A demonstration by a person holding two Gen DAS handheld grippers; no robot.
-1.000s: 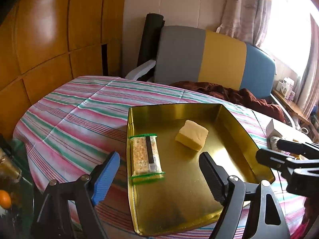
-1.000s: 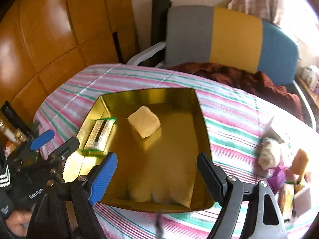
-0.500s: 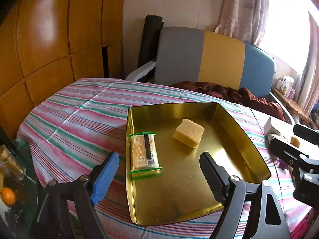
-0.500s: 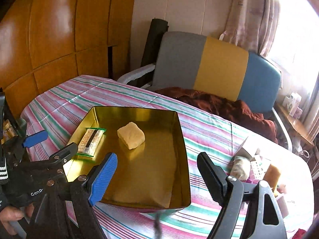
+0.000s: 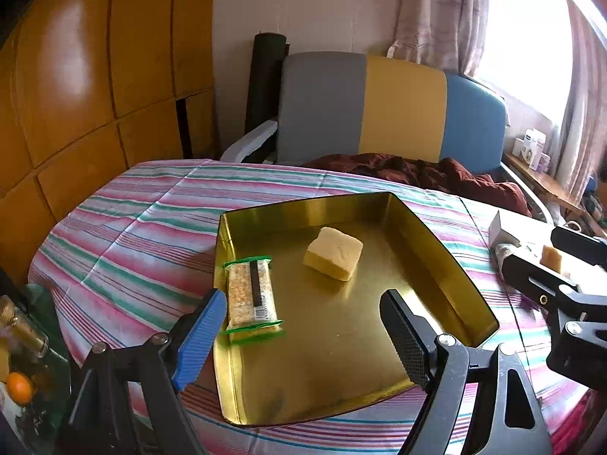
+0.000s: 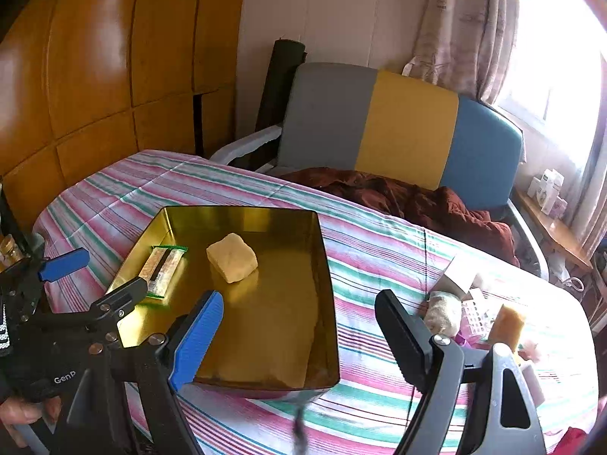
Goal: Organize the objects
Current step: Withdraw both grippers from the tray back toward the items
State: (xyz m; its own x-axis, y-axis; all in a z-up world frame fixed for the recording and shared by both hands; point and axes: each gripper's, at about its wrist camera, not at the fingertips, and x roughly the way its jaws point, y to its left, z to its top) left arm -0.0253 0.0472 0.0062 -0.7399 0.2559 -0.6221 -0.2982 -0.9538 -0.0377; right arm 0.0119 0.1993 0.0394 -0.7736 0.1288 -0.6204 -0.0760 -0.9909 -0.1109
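Observation:
A shallow gold tray [image 5: 447, 265] [image 6: 326, 265] lies on the striped tablecloth. In it are a green-edged snack bar packet [image 5: 252, 294] [image 6: 163, 271] by the left wall and a pale yellow block [image 5: 334, 253] [image 6: 232, 258] near the middle. My left gripper [image 5: 303, 326] hovers open over the tray's near edge, nothing between its fingers. My right gripper [image 6: 296, 330] is also open and empty, over the tray's near right corner. Loose items [image 6: 470, 307] lie in a heap to the tray's right: a pale wrapped roll [image 6: 442, 313], a brown bar [image 6: 508, 326], a white box [image 6: 459, 275].
A grey, yellow and blue sofa [image 5: 379, 113] with a dark red blanket [image 5: 417, 174] stands behind the table. Wooden panelling [image 5: 95, 87] runs along the left. Bottles and an orange [image 5: 19, 388] sit low at the left edge. A windowsill [image 6: 550, 204] with small boxes is far right.
Both grippers have drawn back and risen a little, so the tray looks smaller and farther off. The right view has swung right, bringing the heap of items into sight. Jaws unchanged.

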